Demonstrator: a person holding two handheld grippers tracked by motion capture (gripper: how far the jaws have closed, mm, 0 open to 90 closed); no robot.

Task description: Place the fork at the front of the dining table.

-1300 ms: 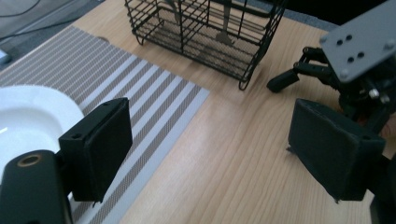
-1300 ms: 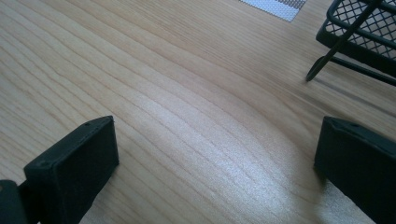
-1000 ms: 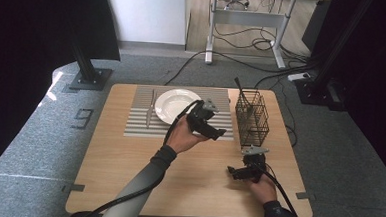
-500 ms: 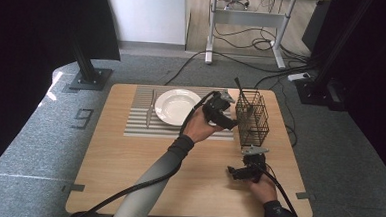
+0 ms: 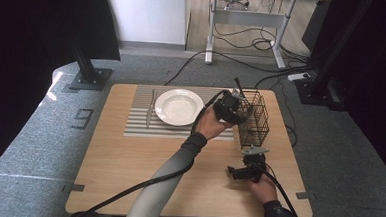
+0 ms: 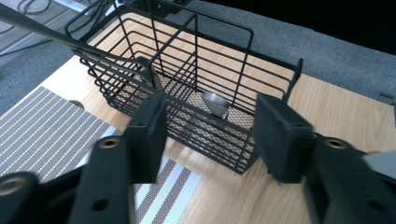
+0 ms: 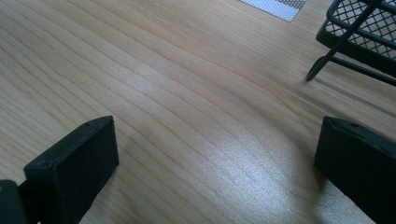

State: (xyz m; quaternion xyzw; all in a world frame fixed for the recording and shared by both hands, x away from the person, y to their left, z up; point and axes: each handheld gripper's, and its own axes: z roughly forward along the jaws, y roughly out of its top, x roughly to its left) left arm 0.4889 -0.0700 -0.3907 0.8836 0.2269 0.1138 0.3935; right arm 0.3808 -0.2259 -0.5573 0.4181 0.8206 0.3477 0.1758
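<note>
The wire basket (image 5: 254,117) stands just ahead of the left gripper (image 5: 237,105), with a spoon (image 6: 215,104) inside it. The plate (image 5: 179,107) sits on the striped mat (image 5: 139,121) left of that gripper, a knife (image 5: 150,108) beyond it. The right gripper (image 5: 233,171) rests nearer, on the surface (image 5: 122,170).

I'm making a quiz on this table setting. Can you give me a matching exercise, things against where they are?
1 plate
2 knife
3 spoon
4 right gripper

a inside the wire basket
b on bare wood, near the table's front edge
c on the striped mat, left of the plate
d middle of the striped mat

Pairs: 1-d, 2-c, 3-a, 4-b
</note>
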